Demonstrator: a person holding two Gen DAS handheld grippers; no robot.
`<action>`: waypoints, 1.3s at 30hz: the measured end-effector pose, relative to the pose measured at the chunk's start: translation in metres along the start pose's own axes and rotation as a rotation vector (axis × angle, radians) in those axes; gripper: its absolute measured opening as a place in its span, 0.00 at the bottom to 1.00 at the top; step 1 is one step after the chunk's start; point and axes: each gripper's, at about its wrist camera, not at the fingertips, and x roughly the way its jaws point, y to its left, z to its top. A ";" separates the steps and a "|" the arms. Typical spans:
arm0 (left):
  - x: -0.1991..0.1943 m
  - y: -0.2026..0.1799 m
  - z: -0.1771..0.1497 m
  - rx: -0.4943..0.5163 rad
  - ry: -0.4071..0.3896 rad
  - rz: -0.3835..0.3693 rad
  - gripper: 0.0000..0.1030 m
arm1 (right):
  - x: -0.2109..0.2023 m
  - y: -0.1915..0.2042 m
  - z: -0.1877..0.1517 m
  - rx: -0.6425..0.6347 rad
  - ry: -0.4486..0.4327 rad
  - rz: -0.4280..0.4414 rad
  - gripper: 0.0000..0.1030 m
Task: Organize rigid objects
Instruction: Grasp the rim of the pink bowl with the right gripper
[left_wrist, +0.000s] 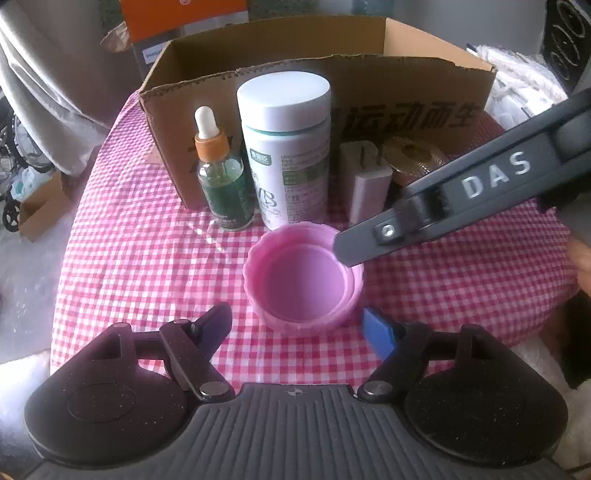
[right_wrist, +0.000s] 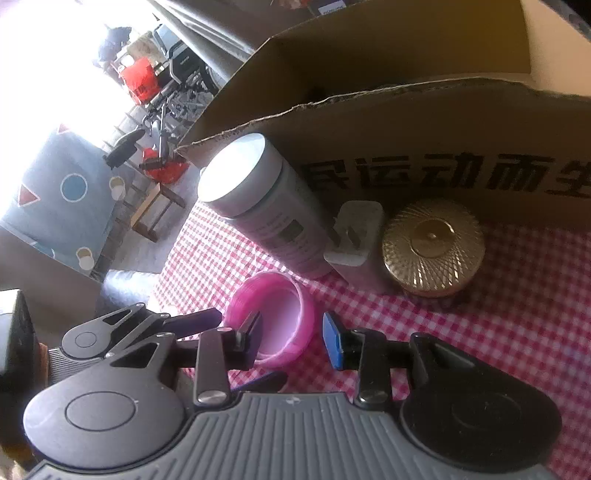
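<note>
A pink plastic cap (left_wrist: 303, 280) lies upside down on the red-checked tablecloth (left_wrist: 147, 258). My left gripper (left_wrist: 299, 328) is open, with its two fingers set wide at the cap's near side and not touching it. A finger (left_wrist: 369, 236) of my right gripper reaches in from the right to the cap's far right rim. In the right wrist view the right gripper (right_wrist: 291, 339) is open. Its left finger (right_wrist: 251, 339) is inside the cap (right_wrist: 273, 314). Its blue-padded right finger (right_wrist: 334, 341) stands just outside the cap's wall, with a small gap.
Behind the cap stand a green dropper bottle (left_wrist: 221, 177), a tall white bottle (left_wrist: 288, 147), a white plug adapter (left_wrist: 369, 184) and a gold-lidded jar (left_wrist: 413, 155). All are lined up against an open cardboard box (left_wrist: 332, 74). The table's edge curves away on the left.
</note>
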 end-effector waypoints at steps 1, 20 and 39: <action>0.001 0.000 -0.001 0.005 0.000 0.000 0.74 | 0.004 0.002 0.001 -0.007 0.005 -0.003 0.37; 0.003 -0.034 0.000 0.049 -0.013 -0.073 0.65 | -0.004 -0.004 -0.005 -0.034 0.009 -0.048 0.24; 0.014 -0.052 0.002 0.100 -0.008 -0.099 0.68 | -0.009 -0.013 -0.012 -0.009 0.011 -0.064 0.25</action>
